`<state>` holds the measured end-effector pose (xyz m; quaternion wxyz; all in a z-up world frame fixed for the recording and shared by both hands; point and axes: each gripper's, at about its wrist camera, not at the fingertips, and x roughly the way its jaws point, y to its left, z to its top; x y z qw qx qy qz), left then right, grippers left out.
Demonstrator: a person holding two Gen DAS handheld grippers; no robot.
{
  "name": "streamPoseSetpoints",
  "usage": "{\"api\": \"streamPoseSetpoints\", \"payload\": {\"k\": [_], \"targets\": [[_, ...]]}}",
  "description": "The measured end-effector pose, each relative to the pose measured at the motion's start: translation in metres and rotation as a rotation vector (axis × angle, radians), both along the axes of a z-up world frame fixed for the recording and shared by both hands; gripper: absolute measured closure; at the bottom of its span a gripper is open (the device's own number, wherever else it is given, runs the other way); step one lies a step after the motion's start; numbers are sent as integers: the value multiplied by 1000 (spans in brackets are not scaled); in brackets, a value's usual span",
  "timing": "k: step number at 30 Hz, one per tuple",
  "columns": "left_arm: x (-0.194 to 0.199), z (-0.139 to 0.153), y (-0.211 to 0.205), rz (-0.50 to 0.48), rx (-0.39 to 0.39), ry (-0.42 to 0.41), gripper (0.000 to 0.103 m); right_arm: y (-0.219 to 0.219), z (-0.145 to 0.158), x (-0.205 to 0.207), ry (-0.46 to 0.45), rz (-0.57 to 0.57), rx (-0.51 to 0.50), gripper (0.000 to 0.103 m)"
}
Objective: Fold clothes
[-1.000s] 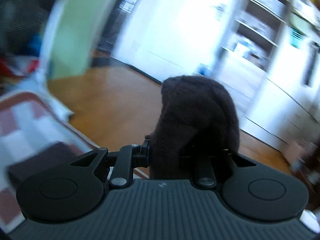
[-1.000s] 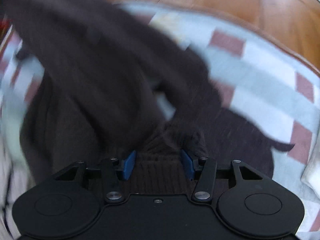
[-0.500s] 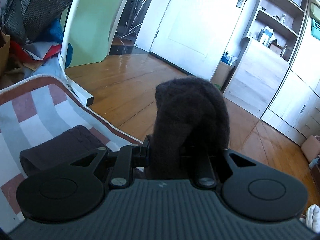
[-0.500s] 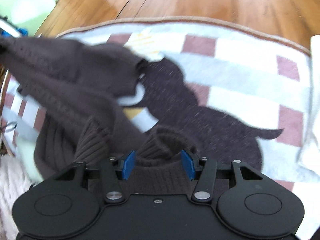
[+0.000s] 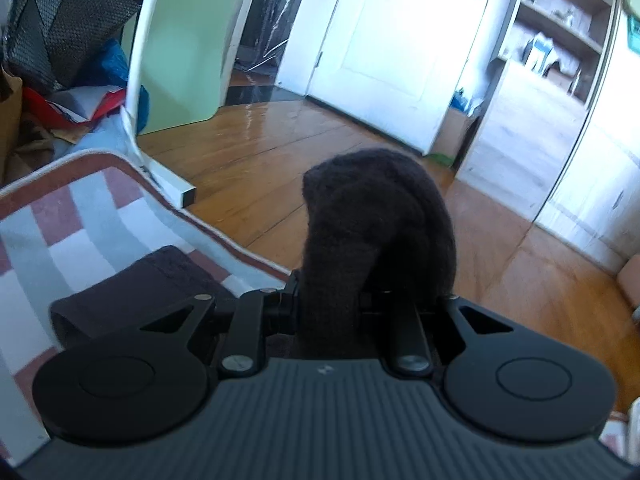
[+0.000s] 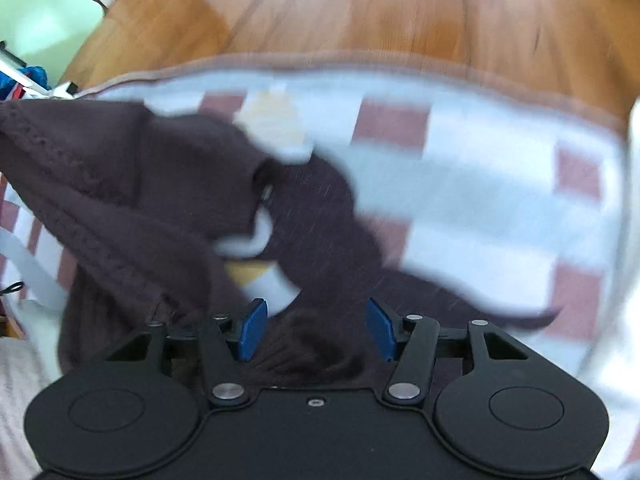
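**A:** What was the room like, and where was the work going on?

**B:** A wooden floor point(image 5: 256, 168) ran out to a white door point(image 5: 384, 40) and open shelves on the far right, with bags piled in the far left corner. The folding was on a checked blanket point(image 6: 480, 184), pink, white and pale blue, spread over the floor.

**A:** And the garment?

**B:** A dark brown knit sweater point(image 6: 132, 200). Most of it hung in a raised sweep across the left of the right wrist view, while another part lay flat on the blanket, near left in the left wrist view.

**A:** Why was it up like that?

**B:** I'd judge it was being carried over for a fold. The left gripper point(image 5: 332, 300) was pinching a bunched hump of the knit, which stood up between its jaws and hid the fingertips. That grip kept one end lifted.

**A:** The other one?

**B:** The right gripper point(image 6: 316, 330) pointed steeply down at the blanket. Its jaws were opening, the blue pads point(image 6: 252, 330) set apart, with a ribbed bunch of sweater slack between them, apparently no longer pressed. It looked like a release to lay that end down.

**A:** And the left hand's pose?

**B:** Tilted gently downward, facing the floor beyond the blanket's edge.
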<state>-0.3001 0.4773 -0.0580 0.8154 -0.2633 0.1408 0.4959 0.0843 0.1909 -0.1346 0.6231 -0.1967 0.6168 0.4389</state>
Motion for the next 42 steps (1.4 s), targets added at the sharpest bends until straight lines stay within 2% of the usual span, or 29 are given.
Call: {"api": "streamPoseSetpoints", "payload": {"k": [1,2,3,5,7,11,14,17,21,23,24,27,28,29,30,31,32,33,34,36,38,42], "targets": [[1,-1,0,0,-4,12,81,1,-9,-6,17,8,-24,42],[3,-3,1,-2,-9,17,81,0,-18,-16,11,28,-40,49],[4,-3,1,-3,-9,26,81,-1,-22,-26,-19,54,-48,81],[6,-4,2,-6,-7,43,81,-2,-24,-46,-104,109,-63,83],[7,-3,0,-8,5,54,81,-1,-4,-55,-207,113,-30,86],[-4,14,-19,28,70,-9,82,-12,71,-54,-424,31,106,88],[-5,28,-38,38,129,-31,83,-36,137,-53,-529,-84,216,89],[-6,45,-53,56,213,-39,84,-63,179,-59,-663,-161,298,90],[-12,84,-62,84,353,-83,86,-81,197,-46,-744,-248,312,91],[-6,109,-54,78,413,-95,87,-80,202,-34,-788,-267,295,92],[1,120,-47,68,433,-98,87,-78,205,-24,-811,-282,295,97],[35,145,-16,37,473,-91,87,-63,208,18,-850,-316,307,97],[49,145,-4,58,476,-73,87,-58,207,35,-843,-341,311,97],[64,144,8,82,477,-54,79,-52,202,54,-827,-366,312,97],[79,139,22,77,443,-18,68,-45,194,74,-806,-392,312,96],[92,127,40,42,334,38,36,-37,183,92,-789,-416,308,95],[105,115,57,3,216,95,31,-30,169,105,-786,-459,288,92],[105,99,64,-39,113,87,32,-25,155,115,-792,-516,258,83],[103,82,69,-81,13,70,32,-22,142,119,-797,-560,217,79],[81,43,58,-110,-98,-38,30,-24,119,114,-782,-597,116,51],[62,10,42,-101,-177,-47,30,-33,99,103,-757,-547,67,48],[27,-41,17,-31,-276,68,30,-54,54,74,-719,-390,22,47]]}}
